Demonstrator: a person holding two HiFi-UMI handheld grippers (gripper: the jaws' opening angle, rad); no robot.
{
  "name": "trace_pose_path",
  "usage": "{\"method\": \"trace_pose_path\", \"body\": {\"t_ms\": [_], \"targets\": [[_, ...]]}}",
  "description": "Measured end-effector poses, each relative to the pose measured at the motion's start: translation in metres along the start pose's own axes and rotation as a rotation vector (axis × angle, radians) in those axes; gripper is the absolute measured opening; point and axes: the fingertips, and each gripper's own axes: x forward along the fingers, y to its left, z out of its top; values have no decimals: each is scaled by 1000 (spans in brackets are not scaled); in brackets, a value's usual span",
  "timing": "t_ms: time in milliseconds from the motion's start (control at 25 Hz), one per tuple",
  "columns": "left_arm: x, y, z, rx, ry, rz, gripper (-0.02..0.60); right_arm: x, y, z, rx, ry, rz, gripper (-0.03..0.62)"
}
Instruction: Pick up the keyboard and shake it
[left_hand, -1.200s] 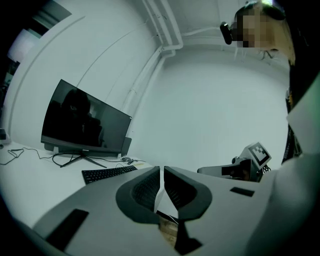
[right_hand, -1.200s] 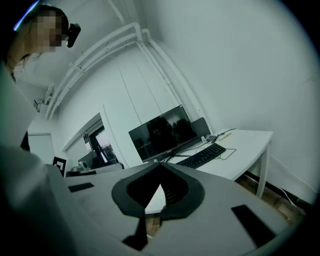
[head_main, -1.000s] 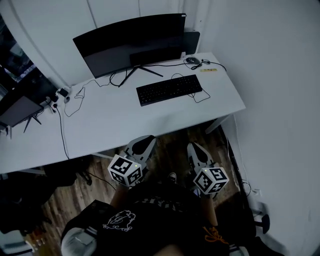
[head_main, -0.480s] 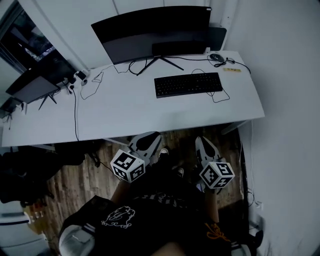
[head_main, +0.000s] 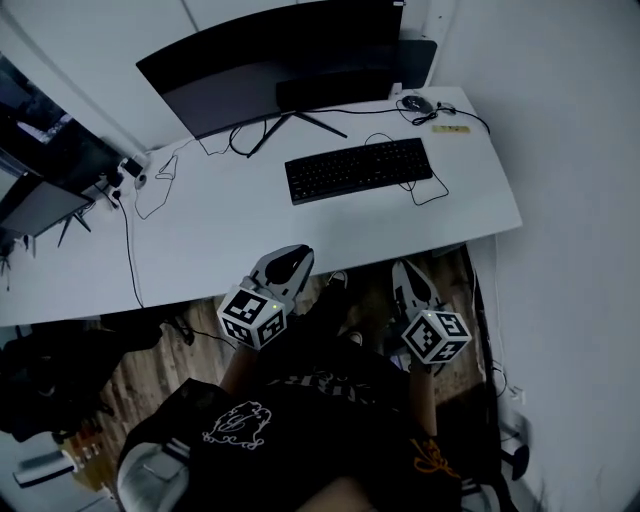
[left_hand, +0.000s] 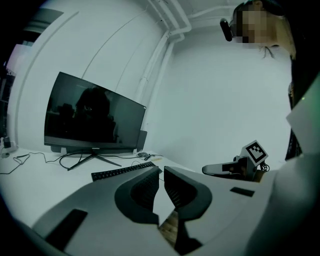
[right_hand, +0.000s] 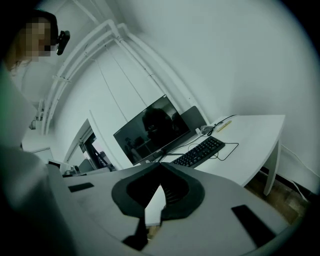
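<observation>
Approach step was in hand: left gripper (head_main: 284, 262) and right gripper (head_main: 410, 282) stood closed, empty (short of the desk (head_main: 230, 230)); the keyboard (head_main: 358, 170) lay at twelve o'clock from the pair, so the next move called for reaching and opening

The person wears a black shirt (head_main: 300, 420) with white print; the grey left gripper (head_main: 283, 258) and right gripper (head_main: 410, 275) carry black-and-white marker cubes (head_main: 252, 317).

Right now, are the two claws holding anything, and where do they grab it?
Nothing. The left gripper and right gripper are both shut and empty, short of the keyboard, which lies untouched on the desk.
</observation>
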Motion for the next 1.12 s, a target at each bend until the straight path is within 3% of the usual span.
{"method": "trace_pose_path", "body": {"t_ms": [280,560,720,1000,1120], "targets": [[66,72,15,5,52,-27,35,79,-38,60,-70,-26,-83,26],[101,139,1,-104,81,-1,44,148,-86,91,-117,39,-115,97],[119,167,-11,-127,106,-28,181,185,-132,88,-177,130,-157,165],[167,228,-59,-172,263,-13,256,235,-226,78,-176,261,-256,249],[182,256,-75,-205,310,17,282,250,-258,74,-160,317,-289,312]]}}
